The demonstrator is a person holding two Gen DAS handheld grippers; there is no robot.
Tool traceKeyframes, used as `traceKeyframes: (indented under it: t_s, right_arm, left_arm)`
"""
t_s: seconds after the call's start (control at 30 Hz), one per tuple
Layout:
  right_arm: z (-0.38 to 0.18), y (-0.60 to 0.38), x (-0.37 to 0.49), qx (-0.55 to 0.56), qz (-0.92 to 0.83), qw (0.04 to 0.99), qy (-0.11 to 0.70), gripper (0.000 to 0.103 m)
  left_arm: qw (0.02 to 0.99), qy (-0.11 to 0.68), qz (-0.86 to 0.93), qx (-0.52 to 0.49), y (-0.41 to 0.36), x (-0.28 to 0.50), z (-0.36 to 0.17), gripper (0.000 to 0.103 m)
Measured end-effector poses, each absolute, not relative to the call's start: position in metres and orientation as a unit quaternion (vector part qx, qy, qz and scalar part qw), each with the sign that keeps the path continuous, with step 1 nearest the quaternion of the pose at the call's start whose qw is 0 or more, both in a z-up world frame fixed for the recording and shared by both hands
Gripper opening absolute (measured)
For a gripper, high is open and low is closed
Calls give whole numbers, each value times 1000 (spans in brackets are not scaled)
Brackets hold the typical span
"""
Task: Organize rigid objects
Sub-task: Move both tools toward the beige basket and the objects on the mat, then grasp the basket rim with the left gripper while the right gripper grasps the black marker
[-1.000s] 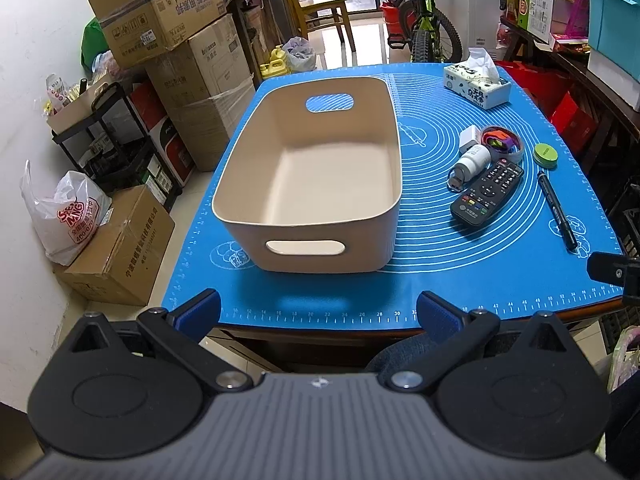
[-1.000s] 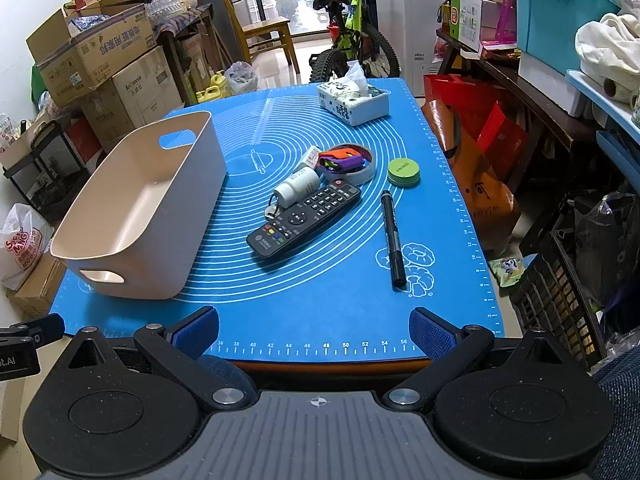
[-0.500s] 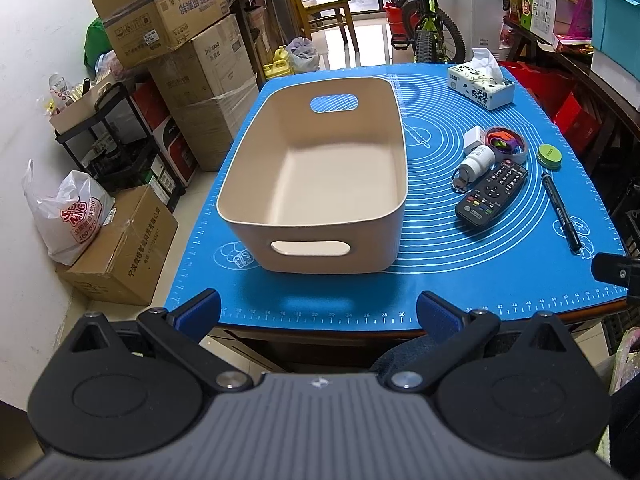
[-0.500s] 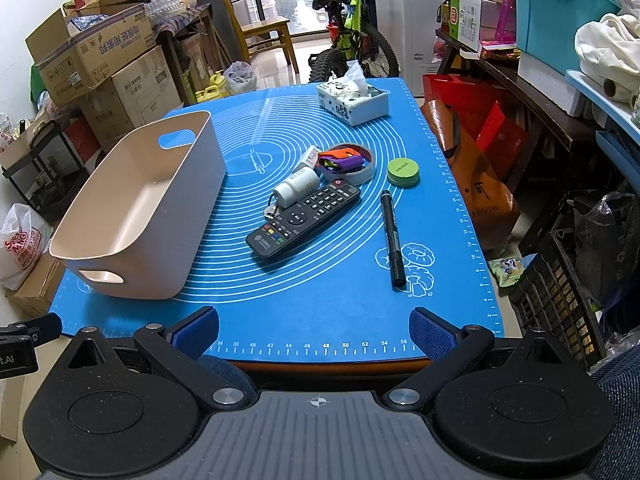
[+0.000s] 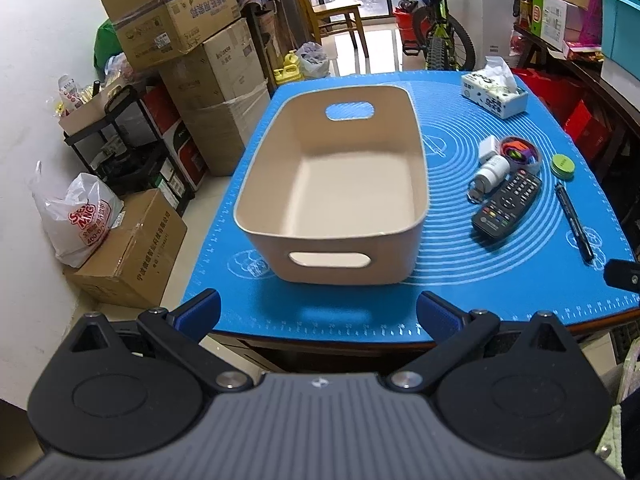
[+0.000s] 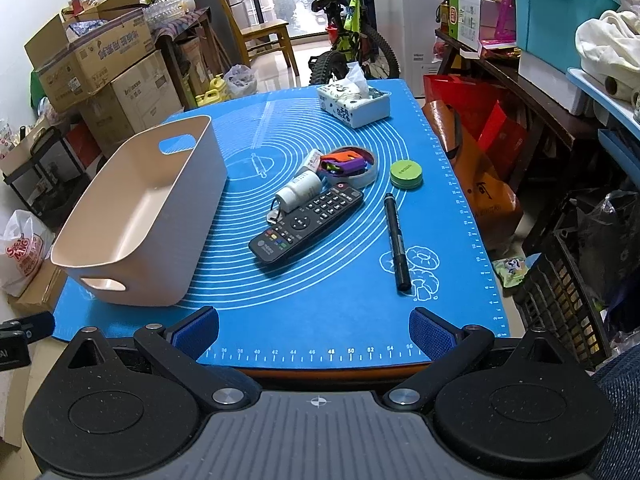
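Observation:
An empty beige bin [image 5: 340, 216] [image 6: 132, 232] stands on the left of the blue mat [image 6: 320, 300]. To its right lie a black remote [image 6: 308, 224] [image 5: 506, 210], a white bottle [image 6: 300, 192], a black marker [image 6: 396, 236] [image 5: 572, 220], a green round tin [image 6: 406, 174] and a tape roll holding coloured bits [image 6: 352, 166]. My left gripper [image 5: 318, 314] is open and empty at the mat's near edge, in front of the bin. My right gripper [image 6: 314, 330] is open and empty at the near edge, in front of the remote.
A tissue box [image 6: 354, 104] sits at the mat's far end. Cardboard boxes [image 5: 188, 60] and a cart stand left of the table. A bicycle [image 6: 348, 52] is behind it. Red bags and shelves [image 6: 500, 128] line the right side.
The left wrist view has shifted slightly, so the bin sits a little more to the right and farther in frame. The right gripper has barely moved. Both stay open.

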State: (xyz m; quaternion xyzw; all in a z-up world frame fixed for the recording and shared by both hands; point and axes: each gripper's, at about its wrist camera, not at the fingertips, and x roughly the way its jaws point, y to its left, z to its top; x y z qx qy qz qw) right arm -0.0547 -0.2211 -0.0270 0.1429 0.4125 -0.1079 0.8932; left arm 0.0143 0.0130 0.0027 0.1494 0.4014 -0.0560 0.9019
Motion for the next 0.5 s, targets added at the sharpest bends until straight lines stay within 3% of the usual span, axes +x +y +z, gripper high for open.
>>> traceKeyframes:
  t_s: [0.5]
  right_arm:
    - [-43, -238, -5, 157, -171, 878, 418, 100]
  left_arm:
    - [897, 415, -51, 140, 48, 88, -5, 101]
